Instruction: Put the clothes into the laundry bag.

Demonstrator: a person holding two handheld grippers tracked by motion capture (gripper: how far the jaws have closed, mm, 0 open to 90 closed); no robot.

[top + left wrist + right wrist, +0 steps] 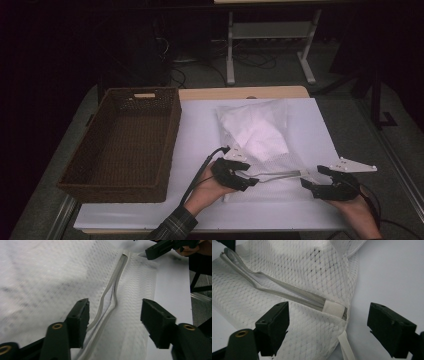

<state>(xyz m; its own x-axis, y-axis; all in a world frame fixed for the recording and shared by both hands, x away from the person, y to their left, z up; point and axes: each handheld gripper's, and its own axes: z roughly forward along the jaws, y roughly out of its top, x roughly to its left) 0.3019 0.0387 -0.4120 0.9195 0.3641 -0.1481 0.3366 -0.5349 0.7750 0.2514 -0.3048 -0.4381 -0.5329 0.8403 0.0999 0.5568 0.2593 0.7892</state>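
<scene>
Between both open tools, mesh bag

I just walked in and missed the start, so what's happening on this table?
A person works a white mesh laundry bag on the table with two hand-held grippers. The left gripper has its jaws open astride the bag's zipper, which gapes partly open; the pads are not pressing on it. The right gripper sits open at the zipper's other end. An empty wicker basket stands to the left.
</scene>
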